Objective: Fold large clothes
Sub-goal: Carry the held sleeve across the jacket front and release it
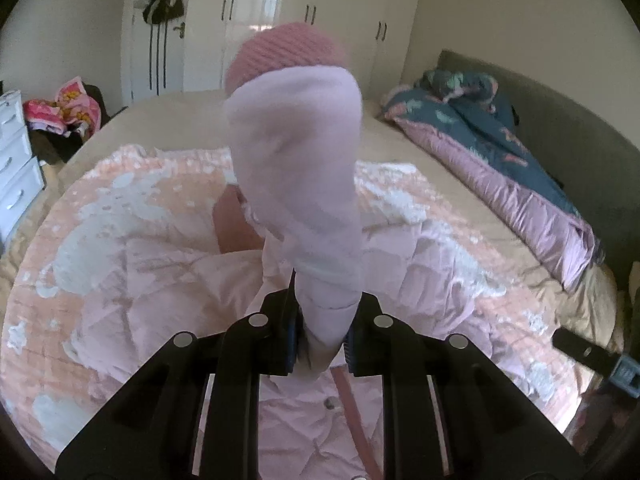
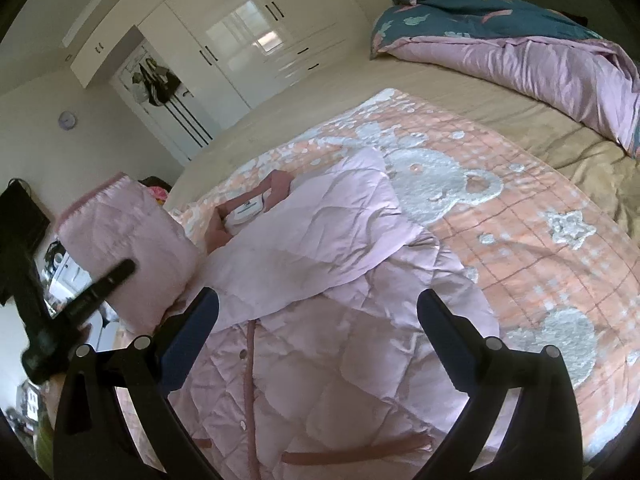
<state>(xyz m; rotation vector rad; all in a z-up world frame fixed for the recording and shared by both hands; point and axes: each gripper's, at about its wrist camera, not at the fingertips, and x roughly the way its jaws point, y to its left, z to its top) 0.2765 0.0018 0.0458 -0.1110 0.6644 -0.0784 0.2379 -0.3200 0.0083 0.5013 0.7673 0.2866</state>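
Observation:
A pale pink quilted jacket (image 1: 180,280) lies spread on a peach bear-pattern blanket (image 1: 92,200) on the bed. My left gripper (image 1: 322,344) is shut on one sleeve (image 1: 296,160), which stands up in front of the camera and ends in a darker pink knit cuff (image 1: 286,52). In the right wrist view the same raised sleeve (image 2: 128,248) hangs at the left, gripped by the left gripper (image 2: 116,276). My right gripper (image 2: 320,320) is open above the jacket's buttoned front (image 2: 320,360), with nothing between its fingers. The other sleeve (image 2: 320,216) is folded across the chest.
A rolled teal and pink duvet (image 1: 500,152) lies along the bed's far right side, against a grey headboard (image 1: 560,112). White drawers (image 1: 16,160) stand left of the bed. White wardrobes (image 1: 304,20) line the back wall. Bare beige sheet (image 2: 500,92) surrounds the blanket.

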